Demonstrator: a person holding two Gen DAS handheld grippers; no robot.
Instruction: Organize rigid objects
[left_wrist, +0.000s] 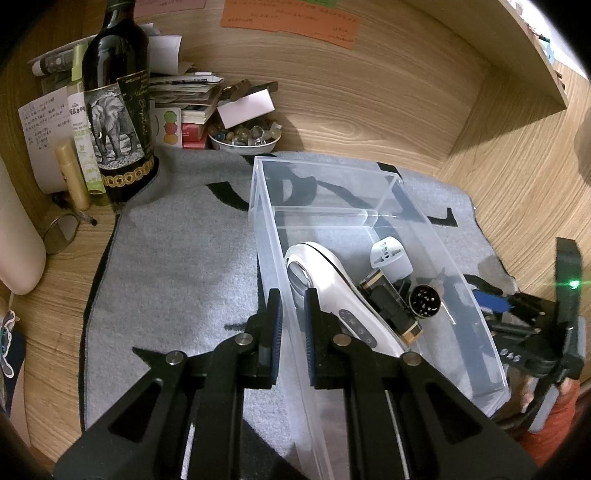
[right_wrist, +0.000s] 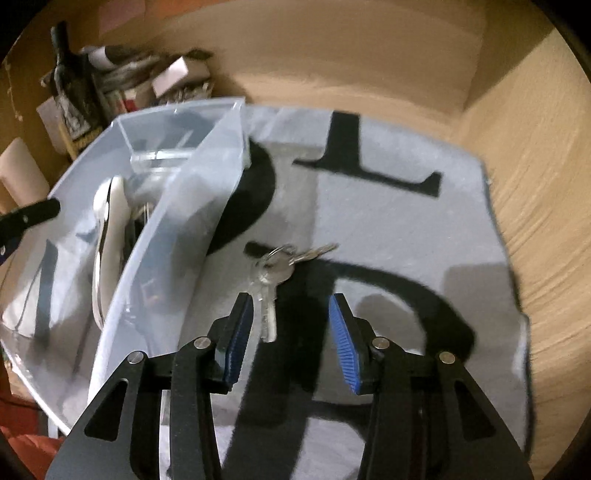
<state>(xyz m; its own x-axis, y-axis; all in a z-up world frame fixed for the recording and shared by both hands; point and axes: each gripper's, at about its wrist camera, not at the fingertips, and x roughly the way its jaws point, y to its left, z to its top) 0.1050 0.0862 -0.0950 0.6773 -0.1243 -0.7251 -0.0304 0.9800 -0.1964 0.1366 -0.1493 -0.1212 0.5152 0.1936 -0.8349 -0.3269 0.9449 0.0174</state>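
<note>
Wooden tabletop (left_wrist: 369, 103) under grey mat (left_wrist: 177, 266): left gripper (left_wrist: 293, 332) fingers narrowly parted astride clear bin (left_wrist: 491, 369) wall, right gripper (right_wrist: 291, 339) fingers wide apart, empty, one key bunch (right_wrist: 269, 273) just ahead; bin holds one white massager (left_wrist: 325, 273), one plug adapter (left_wrist: 391, 256).

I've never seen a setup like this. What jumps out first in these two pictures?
A clear plastic bin sits on a grey mat with big black letters, holding a white handheld device, a white plug adapter and other small gadgets. The left gripper straddles the bin's wall. Outside the bin, a bunch of keys lies on the mat just ahead of the open right gripper.
</note>
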